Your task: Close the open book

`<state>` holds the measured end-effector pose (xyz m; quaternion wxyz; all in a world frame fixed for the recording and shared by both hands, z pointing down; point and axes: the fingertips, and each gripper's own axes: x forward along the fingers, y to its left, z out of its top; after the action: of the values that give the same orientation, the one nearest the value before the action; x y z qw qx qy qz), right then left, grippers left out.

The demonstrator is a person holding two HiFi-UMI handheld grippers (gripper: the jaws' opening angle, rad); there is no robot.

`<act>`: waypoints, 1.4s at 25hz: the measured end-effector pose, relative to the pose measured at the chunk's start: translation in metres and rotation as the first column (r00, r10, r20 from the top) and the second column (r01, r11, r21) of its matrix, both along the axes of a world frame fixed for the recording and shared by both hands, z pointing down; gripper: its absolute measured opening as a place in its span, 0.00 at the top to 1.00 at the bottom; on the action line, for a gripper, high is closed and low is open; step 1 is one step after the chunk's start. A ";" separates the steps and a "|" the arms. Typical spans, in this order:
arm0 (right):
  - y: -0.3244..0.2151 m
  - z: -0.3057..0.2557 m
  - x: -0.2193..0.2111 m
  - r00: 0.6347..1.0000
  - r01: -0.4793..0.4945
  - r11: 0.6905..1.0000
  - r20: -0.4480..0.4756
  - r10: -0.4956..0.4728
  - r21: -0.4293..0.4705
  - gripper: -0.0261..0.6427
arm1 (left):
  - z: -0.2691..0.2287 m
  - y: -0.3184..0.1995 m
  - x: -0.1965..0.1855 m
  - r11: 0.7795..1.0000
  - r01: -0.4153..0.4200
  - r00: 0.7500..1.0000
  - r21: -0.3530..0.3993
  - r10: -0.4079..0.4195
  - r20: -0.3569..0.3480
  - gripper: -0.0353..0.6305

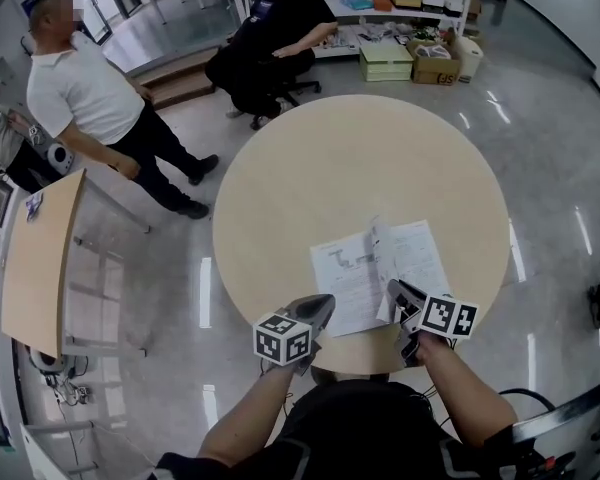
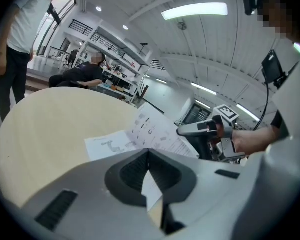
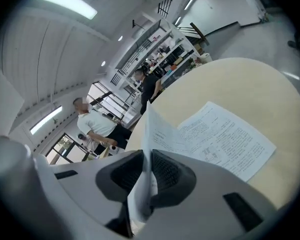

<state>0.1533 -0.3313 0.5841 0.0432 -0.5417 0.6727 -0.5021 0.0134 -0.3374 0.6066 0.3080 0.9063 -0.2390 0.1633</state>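
Observation:
An open white book (image 1: 345, 280) with printed pages lies on the round beige table (image 1: 320, 168), close to its near edge. My right gripper (image 1: 393, 290) is shut on one page (image 3: 160, 129), which stands up from the spine while the right-hand page (image 3: 225, 141) lies flat. My left gripper (image 1: 327, 303) sits at the book's left edge; its tips (image 2: 149, 153) meet. A white sliver shows low between the left jaws, and I cannot tell whether it is held. The right gripper (image 2: 184, 130) also shows in the left gripper view, beside the lifted page (image 2: 155, 131).
A person in a white shirt (image 1: 85, 93) stands at the far left and another in black (image 1: 275, 38) sits on a chair beyond the table. A narrow wooden table (image 1: 40, 258) is at the left. Shelves with boxes (image 1: 400, 28) line the back.

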 end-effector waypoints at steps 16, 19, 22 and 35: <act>0.001 0.052 0.148 0.998 -0.025 0.999 0.061 0.028 -0.043 0.87 | -0.007 0.011 0.039 1.000 0.003 0.997 -0.004 -0.003 0.072 0.96; 0.006 0.079 0.158 0.998 -0.021 0.997 0.060 0.026 -0.078 0.87 | -0.004 0.019 0.038 1.000 0.005 0.996 -0.009 -0.004 0.087 0.96; 0.008 0.099 0.162 0.998 -0.006 0.995 0.062 0.013 -0.098 0.87 | -0.005 0.023 0.036 1.000 0.013 0.995 -0.009 -0.013 0.100 0.96; 0.010 0.131 0.178 0.997 -0.012 0.990 0.069 0.022 -0.139 0.87 | 0.004 0.026 0.029 0.999 0.038 0.992 -0.021 -0.035 0.119 0.96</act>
<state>0.3310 -0.3211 0.7150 0.0331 -0.5311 0.6296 -0.5660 0.0429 -0.3117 0.6111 0.3065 0.8870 -0.2714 0.2137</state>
